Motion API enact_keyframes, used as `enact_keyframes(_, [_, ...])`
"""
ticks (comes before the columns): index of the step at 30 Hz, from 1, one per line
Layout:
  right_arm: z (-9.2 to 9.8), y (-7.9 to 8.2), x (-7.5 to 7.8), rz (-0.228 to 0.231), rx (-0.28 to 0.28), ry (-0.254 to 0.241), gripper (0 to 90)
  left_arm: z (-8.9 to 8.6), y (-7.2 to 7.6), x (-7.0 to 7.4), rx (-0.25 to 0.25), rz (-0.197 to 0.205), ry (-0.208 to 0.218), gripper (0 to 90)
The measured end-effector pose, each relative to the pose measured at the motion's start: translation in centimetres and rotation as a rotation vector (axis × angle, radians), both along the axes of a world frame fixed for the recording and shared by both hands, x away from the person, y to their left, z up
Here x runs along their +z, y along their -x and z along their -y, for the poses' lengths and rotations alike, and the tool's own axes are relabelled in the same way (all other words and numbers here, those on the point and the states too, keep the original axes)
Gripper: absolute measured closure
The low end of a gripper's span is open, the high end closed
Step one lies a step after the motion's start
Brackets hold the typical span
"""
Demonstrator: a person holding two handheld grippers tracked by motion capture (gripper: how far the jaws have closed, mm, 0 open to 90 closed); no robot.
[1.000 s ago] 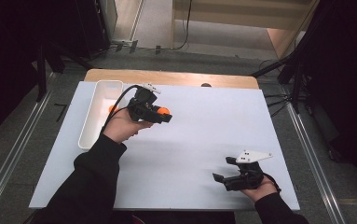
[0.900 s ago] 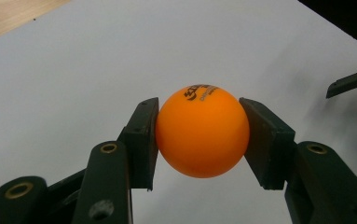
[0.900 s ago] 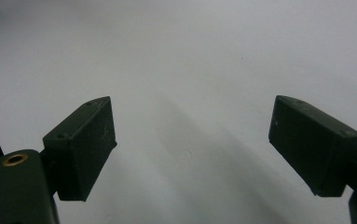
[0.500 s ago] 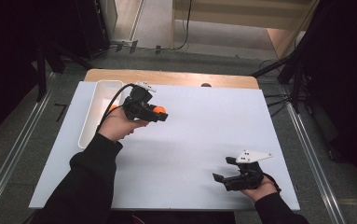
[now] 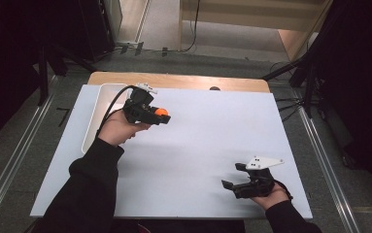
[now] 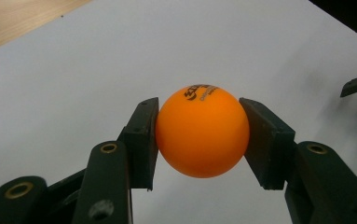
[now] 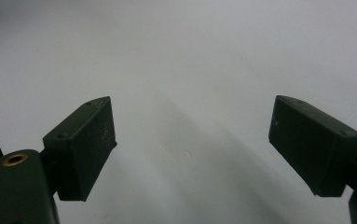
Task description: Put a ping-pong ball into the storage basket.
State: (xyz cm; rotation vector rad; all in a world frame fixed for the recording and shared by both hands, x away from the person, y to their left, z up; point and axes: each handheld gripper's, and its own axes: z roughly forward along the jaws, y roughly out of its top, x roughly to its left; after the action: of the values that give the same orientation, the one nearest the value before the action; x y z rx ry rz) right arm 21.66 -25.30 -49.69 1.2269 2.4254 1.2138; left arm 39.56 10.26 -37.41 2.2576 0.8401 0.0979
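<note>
Nearest to the person, the right gripper (image 5: 235,186) sits low by the near edge of the white table (image 5: 212,145), and its jaws are spread wide with nothing but bare table between them. Farther off, the left gripper (image 5: 163,115) is held up over the table, and it is pinching an orange ping-pong ball (image 6: 202,131). One flat pad (image 6: 141,140) presses on each side of the ball, right at its widest part. The ball is in the air, a little to the side of the long white tray (image 5: 98,109) at the far left of the table. I cannot tell if anything is in the tray, since the arm hides part of it. A ball like this is very light, hard and smooth, and it is hollow, so a big squeeze could dent it. It is round, so it can slip out or roll away fast. The best place to hold it is across the middle, just as now, with a soft, steady squeeze.
</note>
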Motion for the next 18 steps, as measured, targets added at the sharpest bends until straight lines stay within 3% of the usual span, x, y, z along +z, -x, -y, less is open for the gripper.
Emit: enact_keyframes(18, [0.0,0.0,0.0,0.0,0.0,0.003,13.1,-2.4,-0.9,0.6,0.094,0.031,-0.008,50.6])
